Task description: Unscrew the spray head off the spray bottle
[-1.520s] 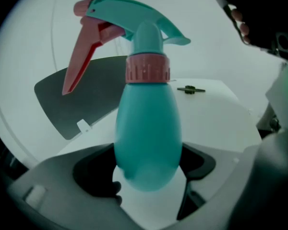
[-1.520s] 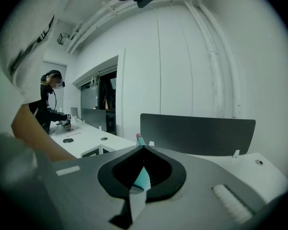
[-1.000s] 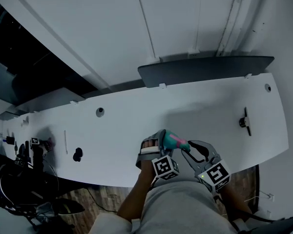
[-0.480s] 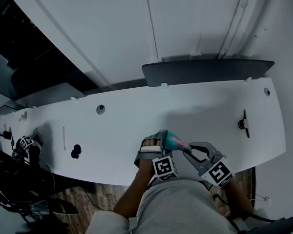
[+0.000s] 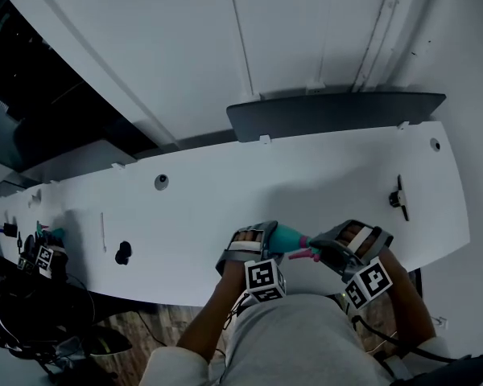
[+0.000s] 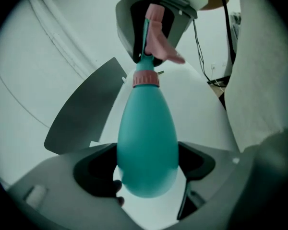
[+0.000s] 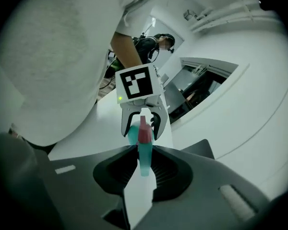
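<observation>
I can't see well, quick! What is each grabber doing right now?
Left gripper: shut on the spray bottle, around its teal body.
Right gripper: jaws have just been closing, now gripping the spray head.

The counter lay open mid-span; a small black object sat far left, a black fitting right, a dark panel behind.

A dark grey panel stands along the far edge of the white worktop. A round grommet lies near that edge. A small black lump sits toward the left end, and a black fitting near the right end.
</observation>
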Demonstrator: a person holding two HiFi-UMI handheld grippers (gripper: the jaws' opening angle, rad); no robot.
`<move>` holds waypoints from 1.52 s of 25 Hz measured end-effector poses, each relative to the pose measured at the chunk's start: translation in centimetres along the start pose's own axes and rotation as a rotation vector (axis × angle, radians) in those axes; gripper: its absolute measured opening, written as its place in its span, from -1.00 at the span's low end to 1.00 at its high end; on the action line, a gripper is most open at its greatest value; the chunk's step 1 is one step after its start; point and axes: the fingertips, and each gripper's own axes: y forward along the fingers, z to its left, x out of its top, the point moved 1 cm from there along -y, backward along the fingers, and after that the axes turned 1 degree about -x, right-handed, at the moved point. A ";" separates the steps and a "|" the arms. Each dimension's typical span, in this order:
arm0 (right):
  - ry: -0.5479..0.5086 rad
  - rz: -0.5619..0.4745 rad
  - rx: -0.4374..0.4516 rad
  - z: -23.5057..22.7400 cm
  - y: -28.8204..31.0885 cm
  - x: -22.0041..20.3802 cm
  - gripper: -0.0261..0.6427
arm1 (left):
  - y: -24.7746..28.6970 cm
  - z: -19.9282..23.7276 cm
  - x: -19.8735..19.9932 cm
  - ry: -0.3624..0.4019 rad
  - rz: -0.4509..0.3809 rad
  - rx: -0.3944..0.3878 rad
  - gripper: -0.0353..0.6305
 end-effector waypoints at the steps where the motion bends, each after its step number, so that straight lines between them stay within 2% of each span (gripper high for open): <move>1: -0.037 0.009 -0.006 0.0 -0.1 -0.1 -0.67 | -0.1 0.0 0.1 -0.010 -0.005 -0.008 0.25; 4: -0.151 0.027 -0.025 -0.3 -0.1 -0.1 -0.67 | -0.7 0.1 0.2 -0.046 -0.023 -0.031 0.25; 7: -0.196 0.030 -0.073 -0.7 -0.1 0.2 -0.65 | -0.8 0.5 0.1 -0.077 -0.042 -0.006 0.25; 9: -0.140 0.013 -0.130 -1.4 -0.2 0.7 -0.61 | -0.6 0.6 0.1 -0.120 -0.066 0.011 0.24; 10: -0.068 -0.012 -0.161 -2.0 -0.5 1.0 -0.58 | -0.6 0.7 0.1 -0.157 -0.089 0.019 0.24; 12: 0.180 -0.104 -0.213 -3.5 -1.8 1.6 -0.55 | -0.9 1.3 0.3 -0.241 -0.145 0.071 0.24; 13: 0.354 -0.175 -0.228 -4.3 -2.7 1.8 -0.50 | -1.1 1.8 0.3 -0.273 -0.167 0.118 0.24; 14: 0.565 -0.267 -0.231 -5.0 -3.8 1.8 -0.46 | -1.4 2.3 0.1 -0.291 -0.178 0.171 0.24; 17: 1.317 -0.596 -0.198 -6.6 -6.7 0.2 -0.44 | -1.9 3.5 -0.4 -0.291 -0.170 0.292 0.24; 19: 1.736 -0.713 -0.189 -6.8 -6.7 -1.8 -0.40 | -2.2 4.0 -0.7 -0.271 -0.158 0.333 0.24; 21: 2.001 -0.716 -0.161 -6.5 -5.5 -3.0 -0.29 | -2.4 4.2 -0.8 -0.222 -0.141 0.369 0.24; 23: 2.144 -0.698 -0.073 -6.2 -4.1 -2.6 -0.27 | -2.4 4.4 -0.7 -0.171 -0.117 0.395 0.24; 26: 2.179 -0.592 0.037 -5.1 -1.7 -1.5 -0.25 | -2.3 4.6 -0.5 -0.128 -0.097 0.412 0.24; 27: 2.163 -0.544 0.046 -4.8 -1.0 -1.5 -0.28 | -2.3 4.6 -0.5 -0.113 -0.090 0.418 0.24; 29: 2.124 -0.460 0.042 -4.3 -0.1 -1.9 -0.57 | -2.2 4.6 -0.4 -0.084 -0.075 0.429 0.24; 30: 2.097 -0.432 0.039 -4.2 0.0 -2.2 -0.63 | -2.2 4.6 -0.4 -0.076 -0.072 0.432 0.24; 33: 1.978 -0.381 0.041 -4.5 0.1 -2.2 -0.67 | -2.1 4.7 -0.4 -0.080 -0.071 0.431 0.24; 35: 1.842 -0.347 0.040 -4.8 0.0 -1.6 -0.67 | -2.1 4.6 -0.5 -0.093 -0.075 0.423 0.24; 36: 1.733 -0.320 0.039 -4.9 -0.1 -1.1 -0.67 | -2.1 4.5 -0.5 -0.099 -0.081 0.416 0.24; 37: 1.583 -0.282 0.035 -4.9 -0.2 -0.6 -0.67 | -2.2 4.4 -0.4 -0.102 -0.090 0.408 0.24; 38: 1.384 -0.228 0.028 -4.8 -0.4 0.0 -0.67 | -2.2 4.3 -0.3 -0.099 -0.101 0.399 0.24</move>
